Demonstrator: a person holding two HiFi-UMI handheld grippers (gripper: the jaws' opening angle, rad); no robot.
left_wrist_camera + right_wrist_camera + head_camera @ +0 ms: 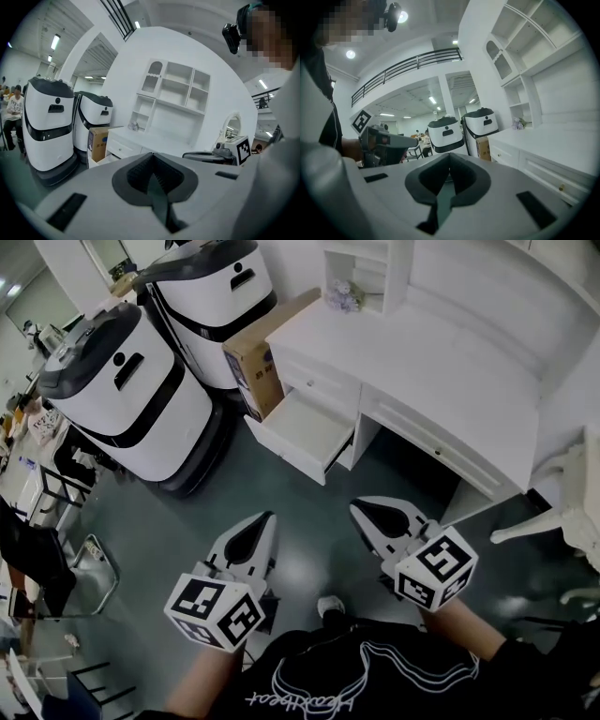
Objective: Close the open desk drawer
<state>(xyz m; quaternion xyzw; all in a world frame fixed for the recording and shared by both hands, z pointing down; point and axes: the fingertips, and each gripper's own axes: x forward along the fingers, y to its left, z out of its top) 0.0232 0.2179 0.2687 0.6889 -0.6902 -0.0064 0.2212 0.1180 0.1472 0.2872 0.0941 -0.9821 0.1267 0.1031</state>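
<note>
The big white desk (450,362) had its drawer (305,432) pulled out at the left end, maybe empty; a cardboard box (253,367) sat just beside it; the left gripper (265,518) and right gripper (361,510) were both pinched together, holding nothing, well away from the drawer; closing had not started; next, one gripper would need to reach the drawer's front and push straight in.

Desk (441,362), drawer (305,432): smooth white paint, satin. Box (255,362): matt brown cardboard. Floor (309,521): dark, glossy. Robots (131,399): glossy white plastic shells. Left gripper (262,521), right gripper (361,512): matt plastic, dark ribbed pads (138,173).
</note>
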